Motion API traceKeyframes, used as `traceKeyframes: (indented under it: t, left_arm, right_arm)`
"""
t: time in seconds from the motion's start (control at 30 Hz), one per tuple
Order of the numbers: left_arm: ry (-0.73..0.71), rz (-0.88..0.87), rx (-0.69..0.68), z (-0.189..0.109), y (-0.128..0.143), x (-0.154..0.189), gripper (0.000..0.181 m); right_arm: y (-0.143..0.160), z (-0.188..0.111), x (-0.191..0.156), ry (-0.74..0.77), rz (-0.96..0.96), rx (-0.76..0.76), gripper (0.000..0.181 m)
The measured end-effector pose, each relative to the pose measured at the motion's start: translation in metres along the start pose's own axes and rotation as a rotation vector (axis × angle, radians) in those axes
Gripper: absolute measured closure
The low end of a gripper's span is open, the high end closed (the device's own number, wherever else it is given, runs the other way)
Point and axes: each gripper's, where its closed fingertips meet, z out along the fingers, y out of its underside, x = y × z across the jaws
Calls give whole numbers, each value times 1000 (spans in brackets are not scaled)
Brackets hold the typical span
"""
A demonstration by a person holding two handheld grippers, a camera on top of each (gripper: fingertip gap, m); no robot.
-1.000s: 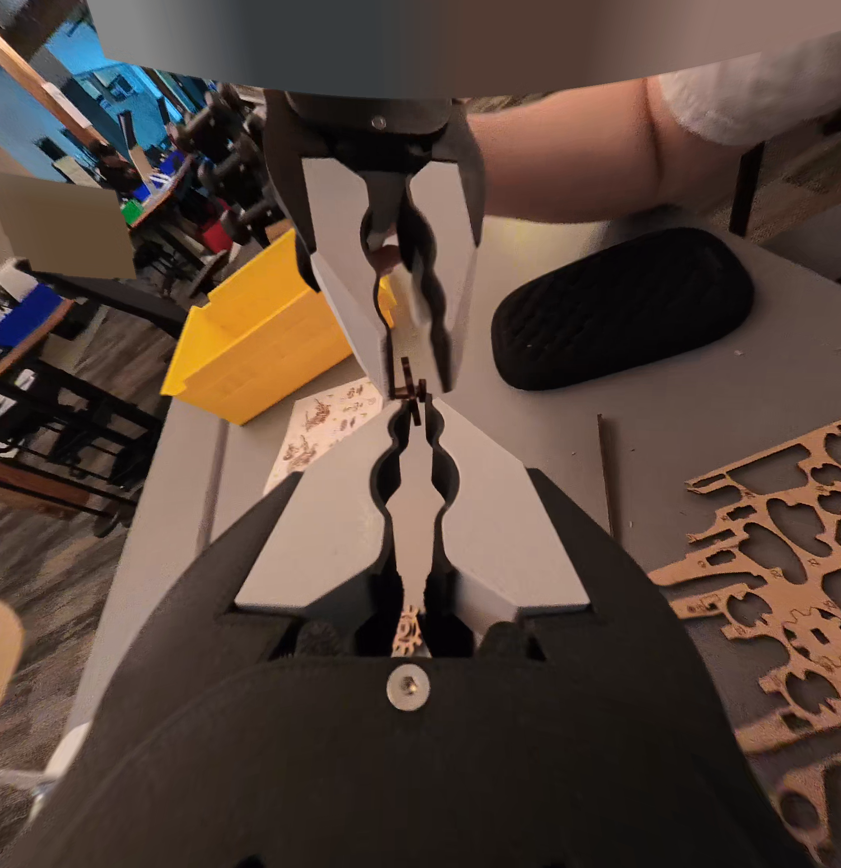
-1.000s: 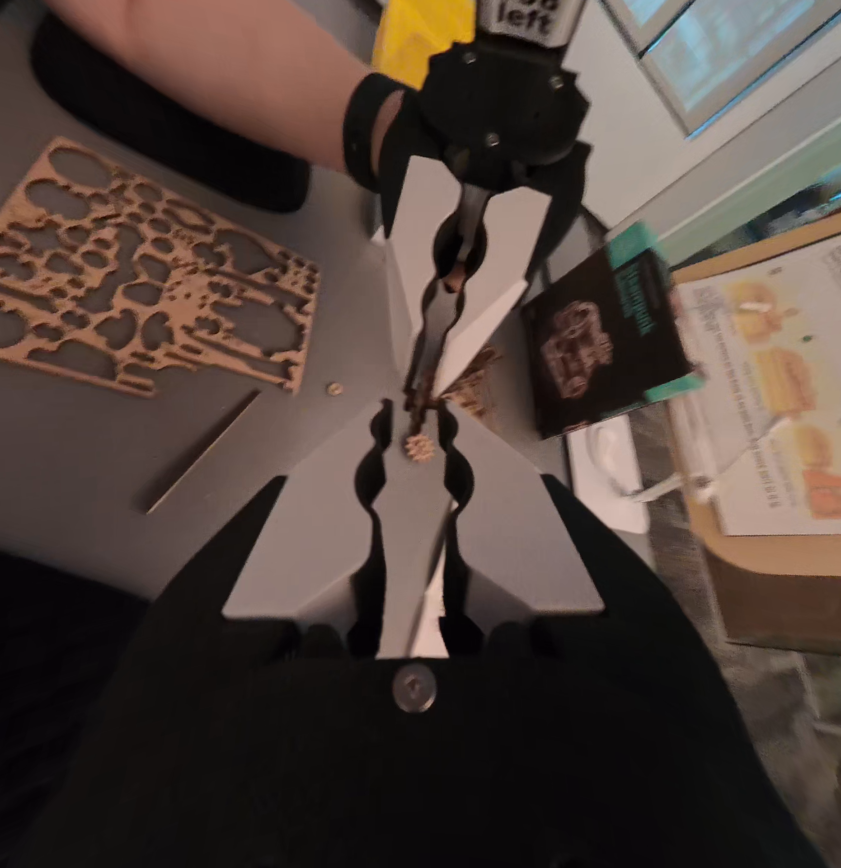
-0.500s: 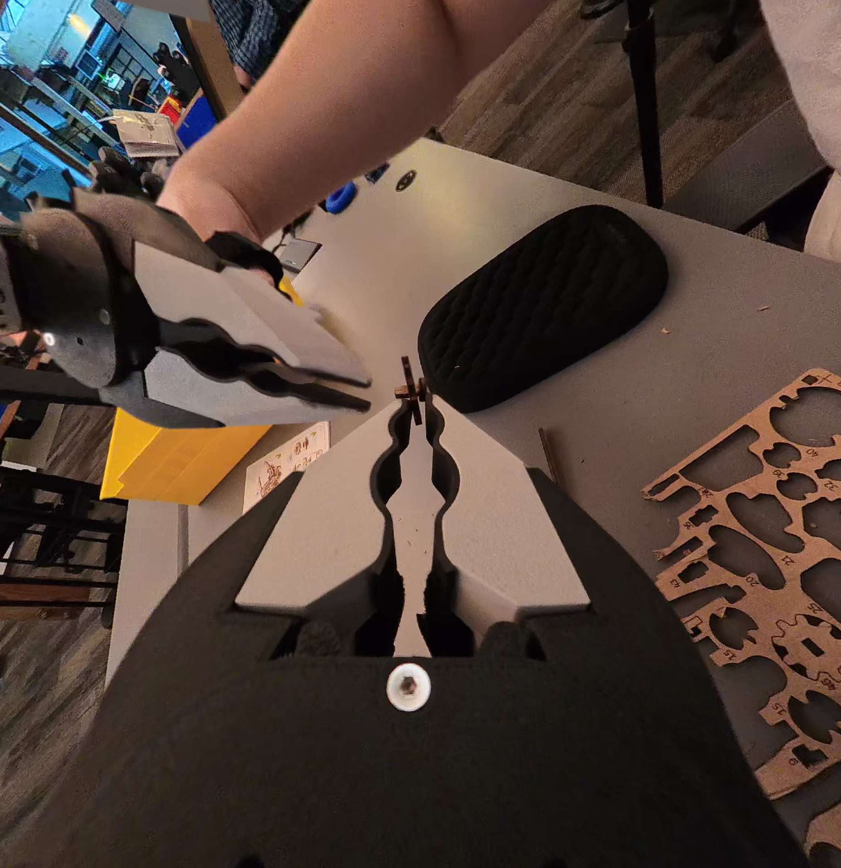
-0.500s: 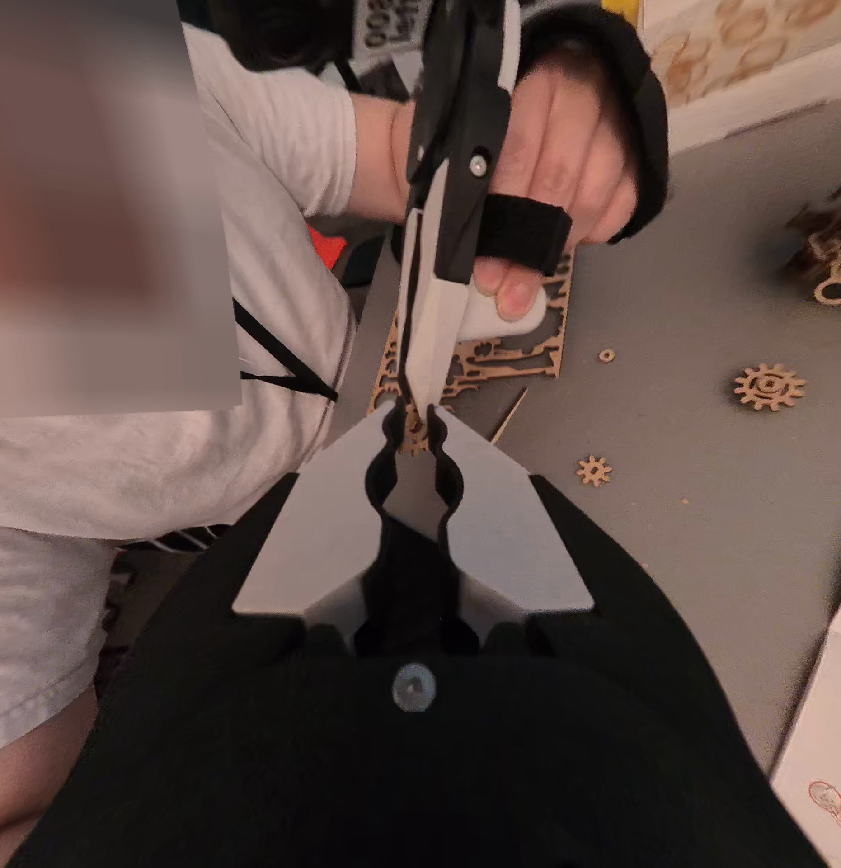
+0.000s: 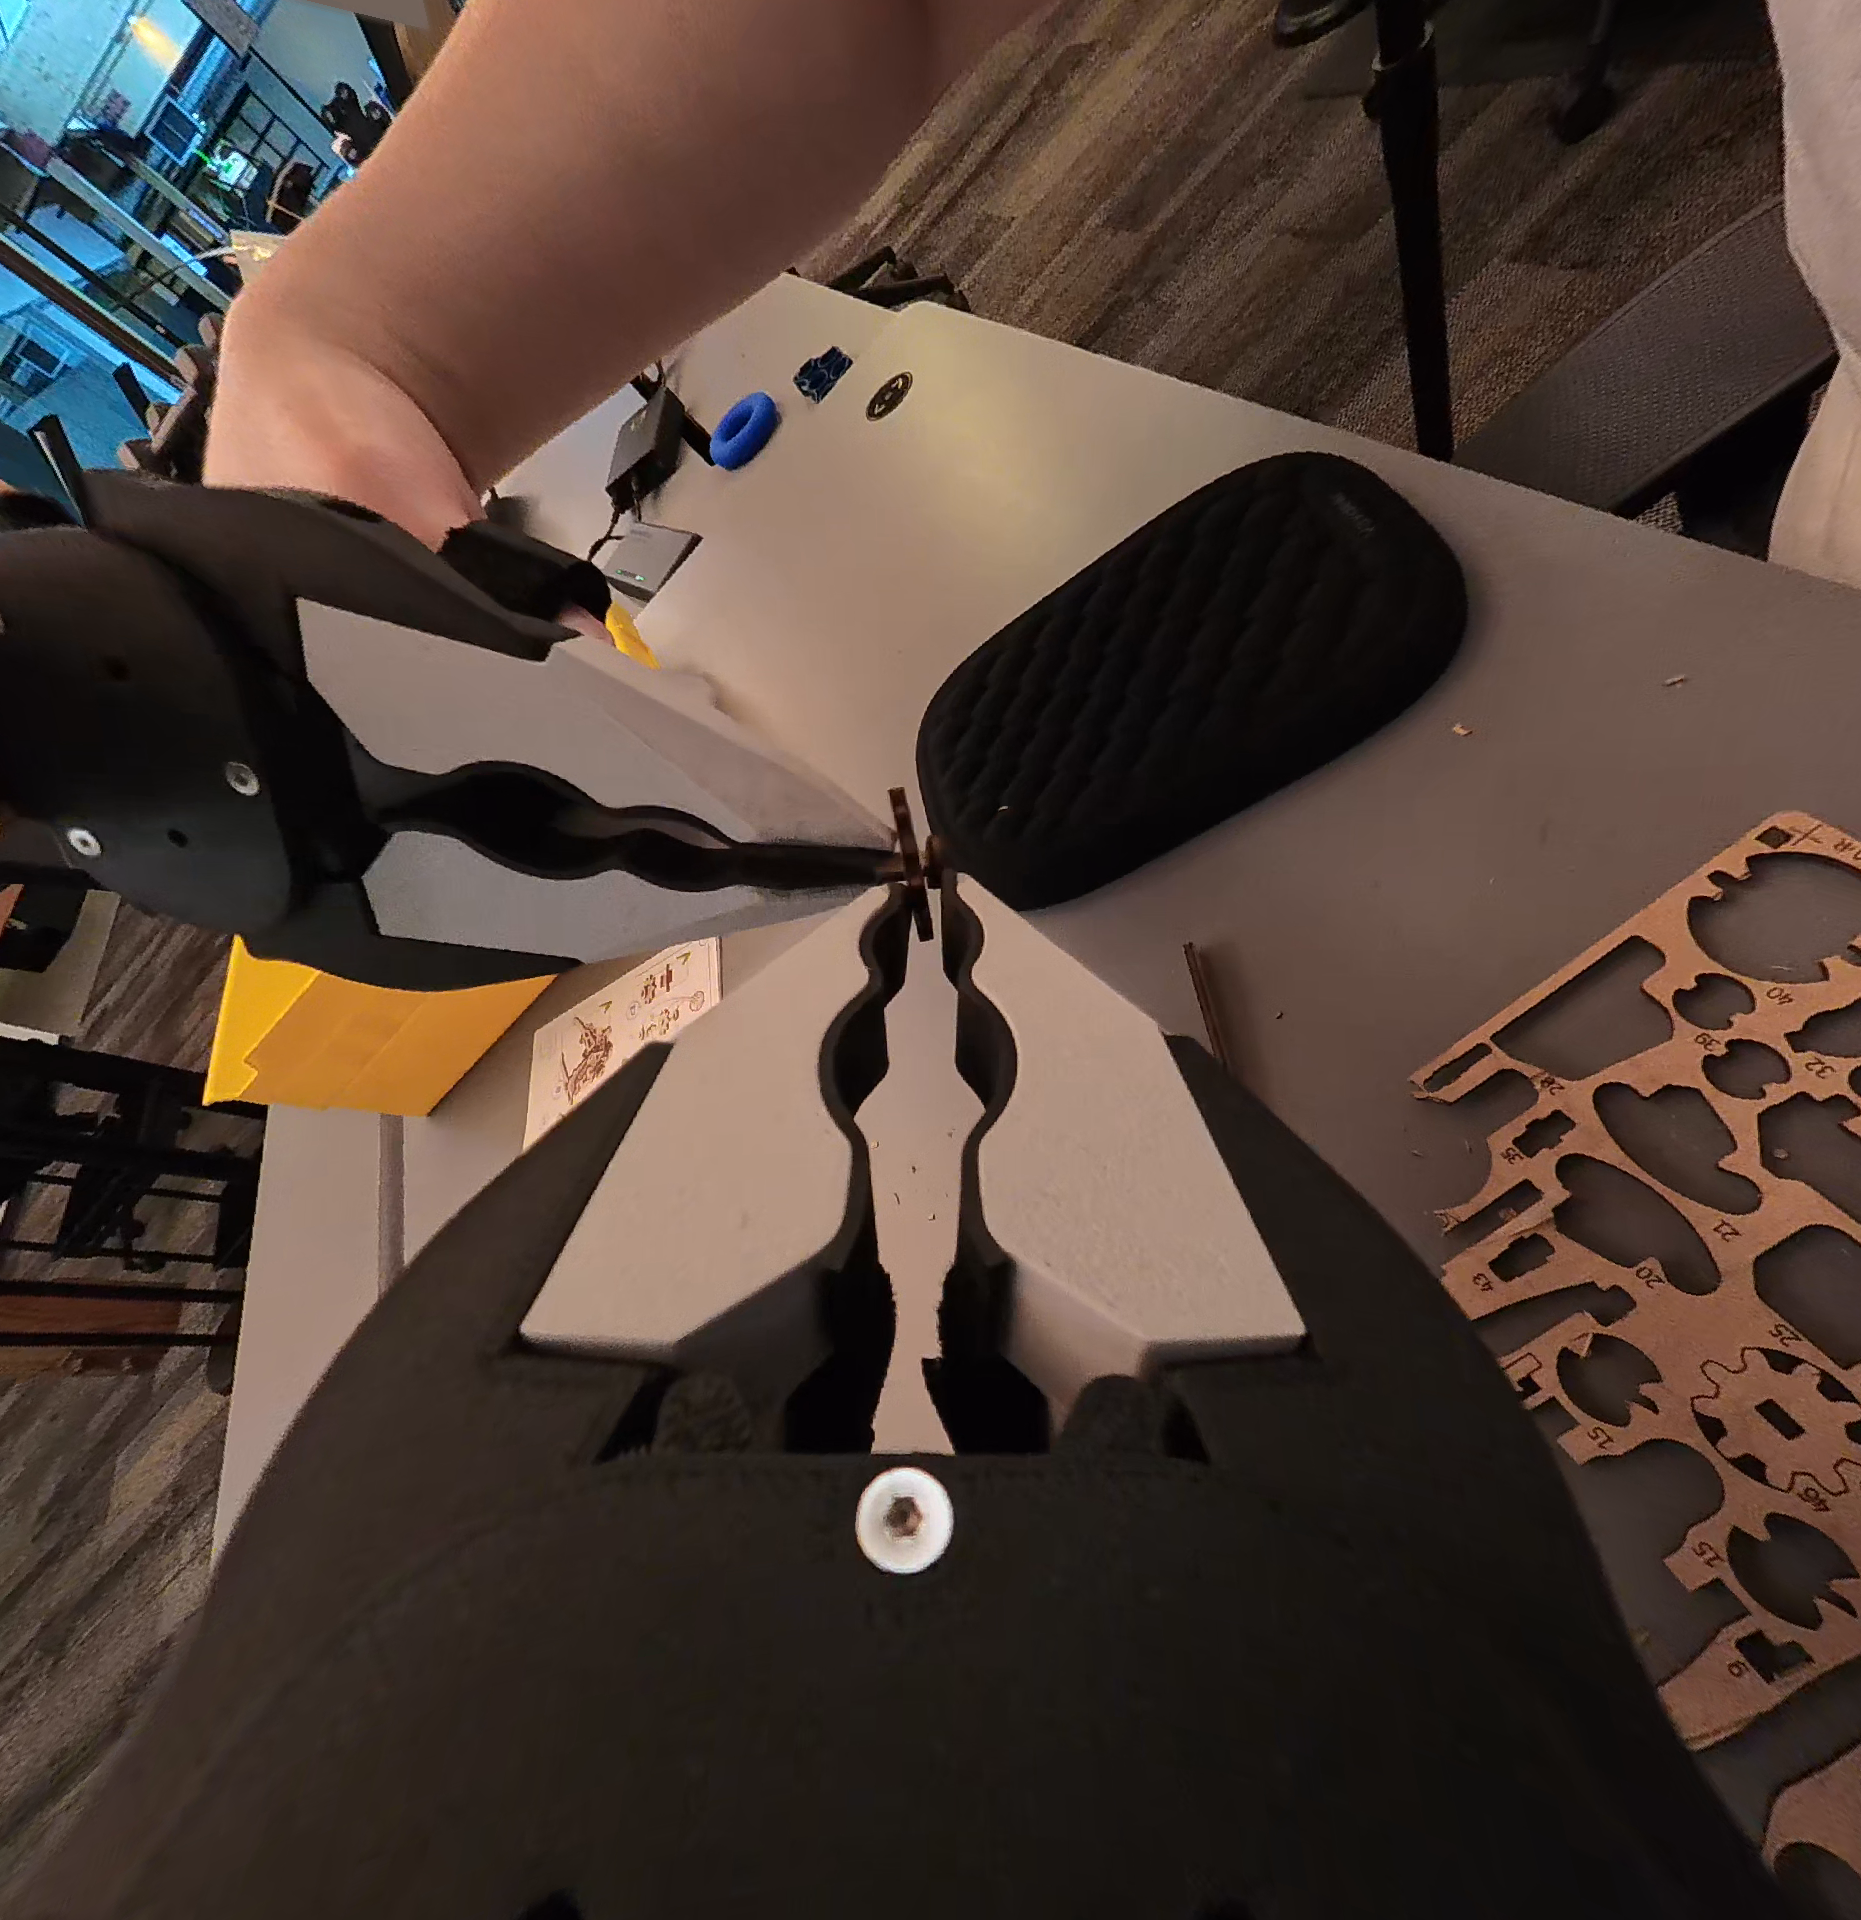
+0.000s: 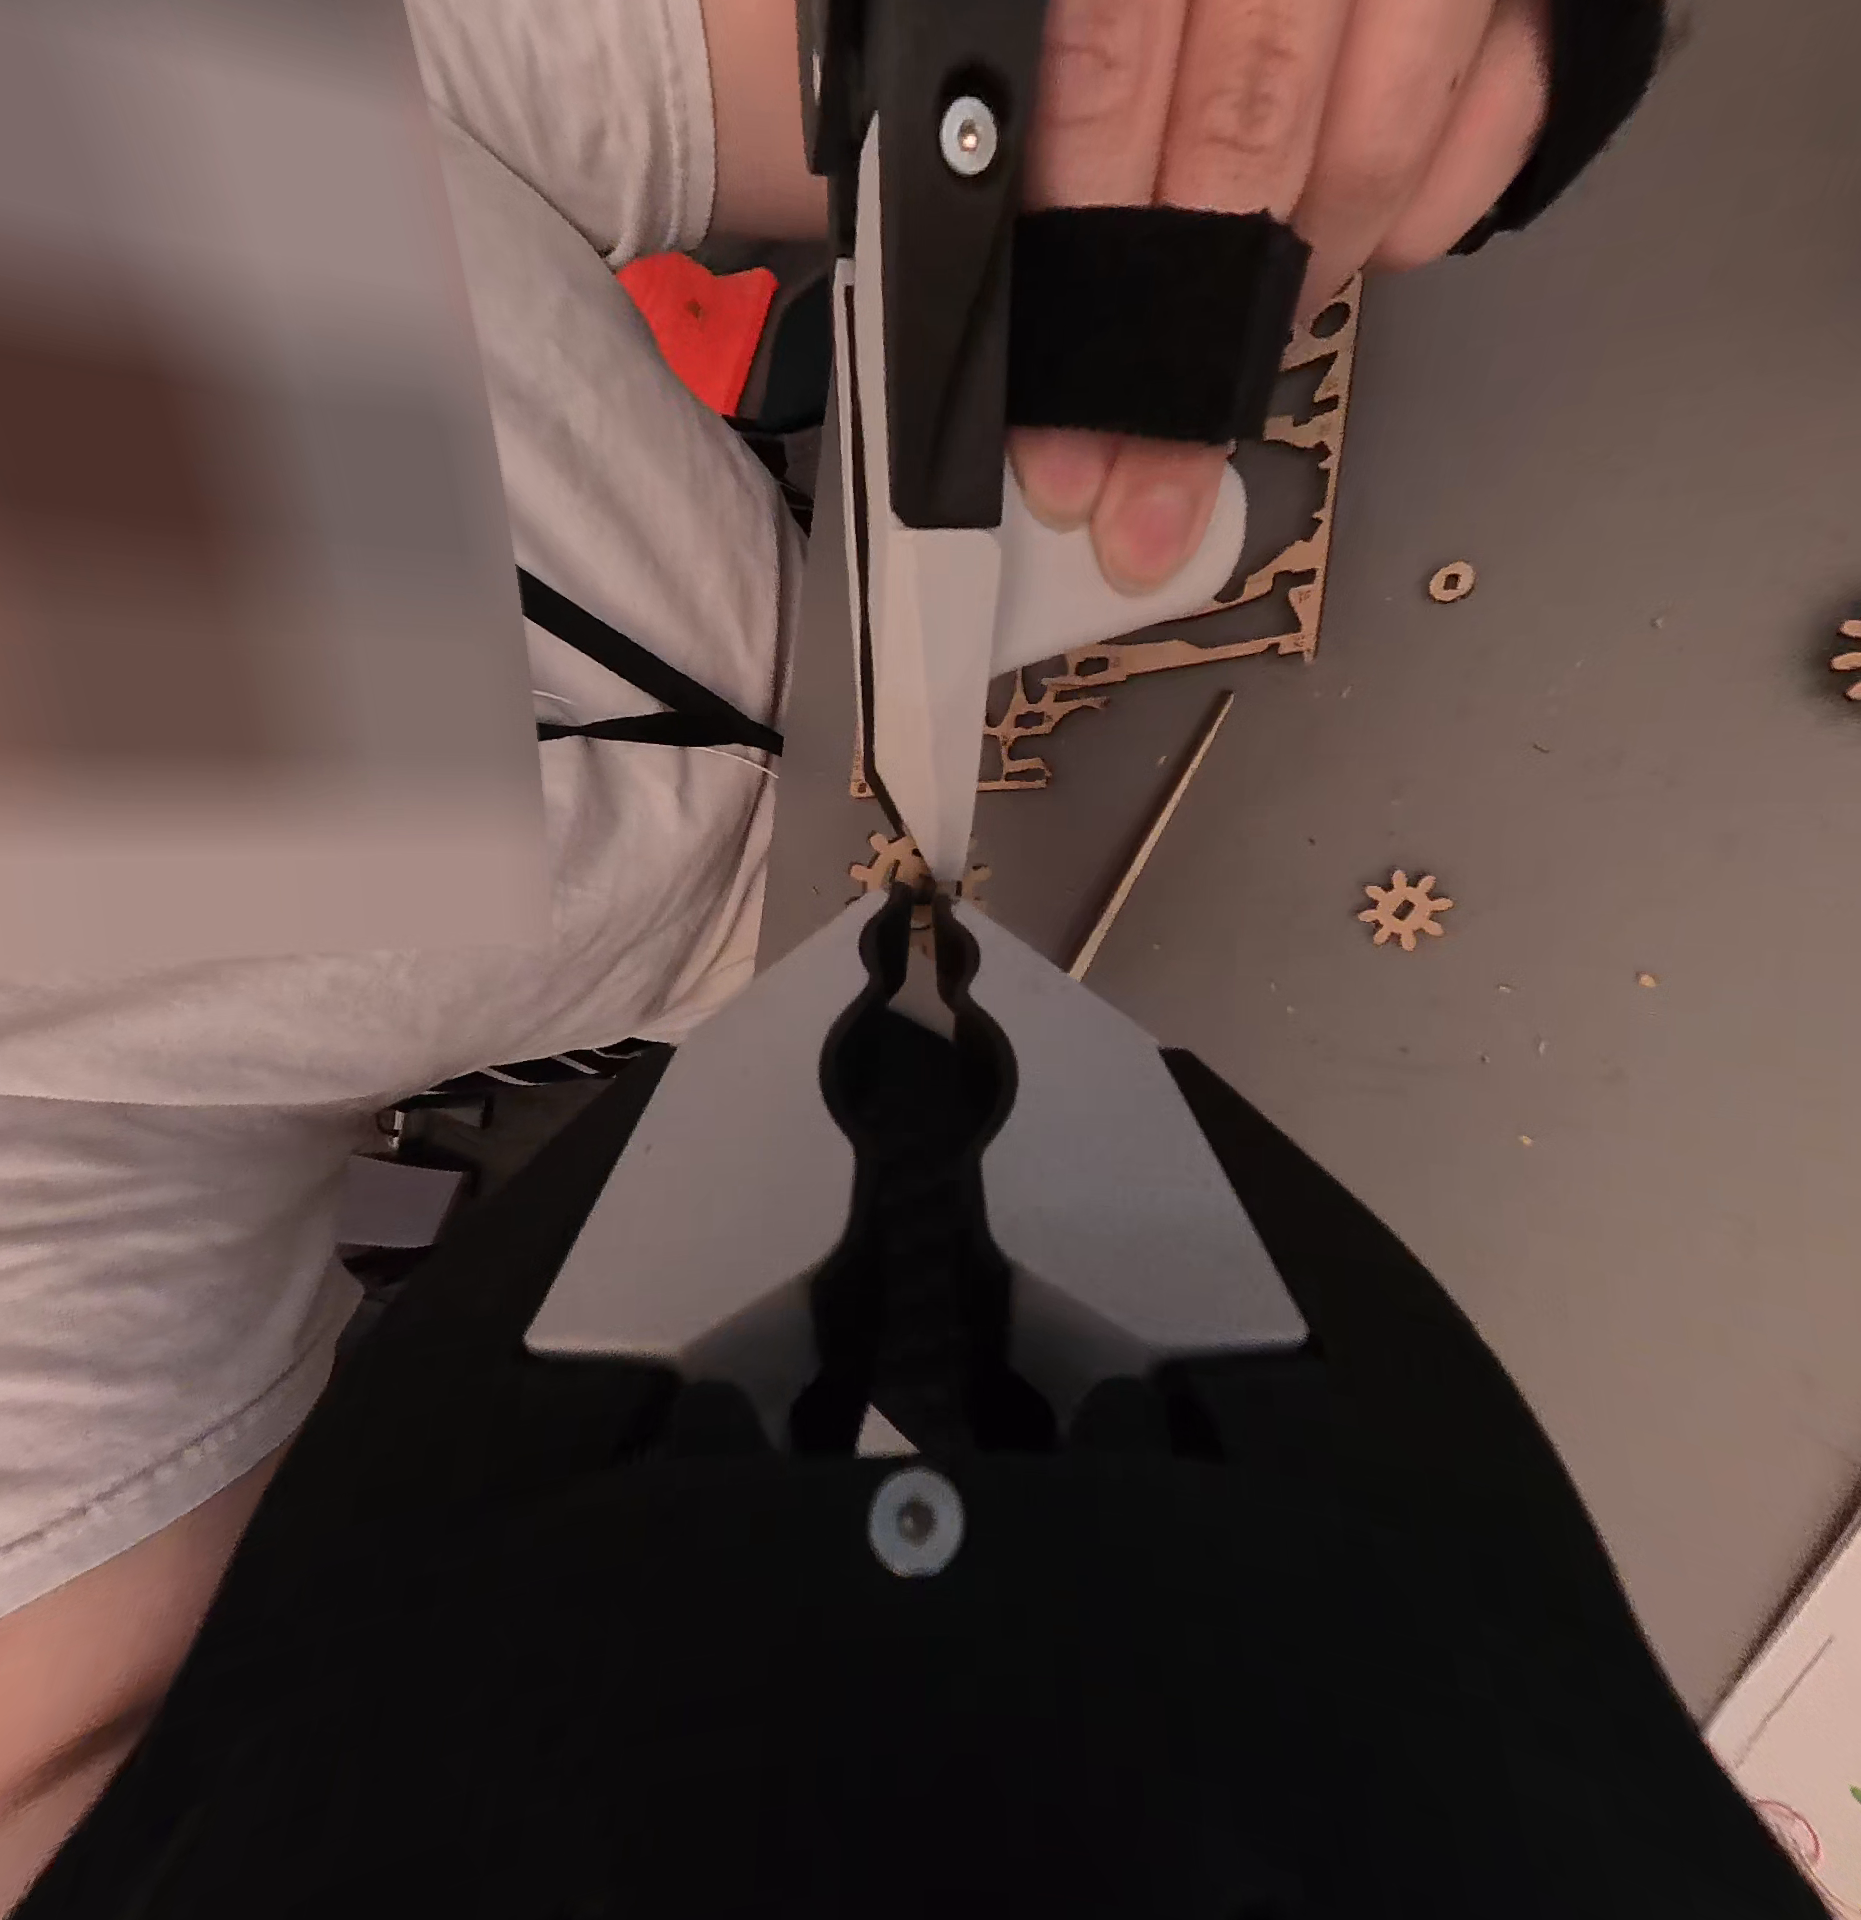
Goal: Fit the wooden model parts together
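In the left wrist view my left gripper (image 5: 910, 883) is shut on a small dark wooden gear (image 5: 908, 831), seen edge-on at its tips, with a short cross piece through it. My right gripper (image 5: 882, 862) comes in from the left, and its closed tips touch that gear. In the right wrist view my right gripper (image 6: 913, 902) is shut on a small wooden piece at the gear (image 6: 886, 860), which shows face-on. The left gripper's fingers (image 6: 921, 665) come down from above, side-on. Both grippers are above the grey table (image 5: 1477, 831).
A black quilted pad (image 5: 1196, 675) lies beyond the tips. A punched-out wooden sheet (image 5: 1684, 1195) is at the right and a thin stick (image 6: 1154, 831) lies beside it. There are loose gears (image 6: 1404, 909) and a ring (image 6: 1451, 582), a yellow bin (image 5: 334, 1029), and a printed sheet (image 5: 625, 1029).
The right gripper swung from straight ahead of the left gripper to its left side. Half a second ago it stood slightly apart, and now its tips touch the held gear.
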Motion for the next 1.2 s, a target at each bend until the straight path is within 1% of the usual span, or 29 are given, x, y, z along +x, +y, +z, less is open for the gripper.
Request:
traceKeyframes:
  t: [0.33,0.43,0.5,0.57,0.6,0.63,0.7,0.73,0.77,0.8,0.83,0.9,1.0,1.2]
  left_arm:
    - [23,27,-9,3,-2,6,177]
    - [20,22,-4,3,-3,6,177]
    - [-10,-1,2,2,-1,1,175]
    - [-65,-26,-18,-2,6,-9,166]
    - [-78,-41,-36,-5,11,-12,164]
    - [-80,-62,-55,-9,16,-15,163]
    - [-93,-104,-79,-19,24,-21,167]
    - [-106,-114,-76,-24,24,-25,168]
    - [-117,-117,-67,-28,23,-28,169]
    - [-126,-118,-63,-32,22,-30,170]
    - [-132,-118,-63,-35,22,-31,171]
    - [-142,-121,-64,-40,21,-34,172]
    - [-153,-127,-47,-44,19,-36,174]
    - [-163,-139,-33,-48,19,-39,174]
  right_arm:
    - [3,6,-4,-69,53,-12,181]
    - [4,6,-4,-64,24,-9,181]
    - [2,2,-2,-47,23,20,181]
    - [5,-3,8,13,39,33,181]
    - [12,-5,19,77,57,19,181]
    - [25,-7,35,168,73,-22,181]
    - [39,-7,52,241,109,-1,181]
    - [53,-8,70,336,135,-27,181]
    - [73,-11,85,440,132,-106,181]
    - [88,-12,95,505,116,-160,181]
    - [95,-10,99,536,112,-170,181]
    - [95,-4,100,538,119,-128,181]
    - [104,-6,107,635,63,-184,181]
    - [101,-3,105,727,-53,-146,181]
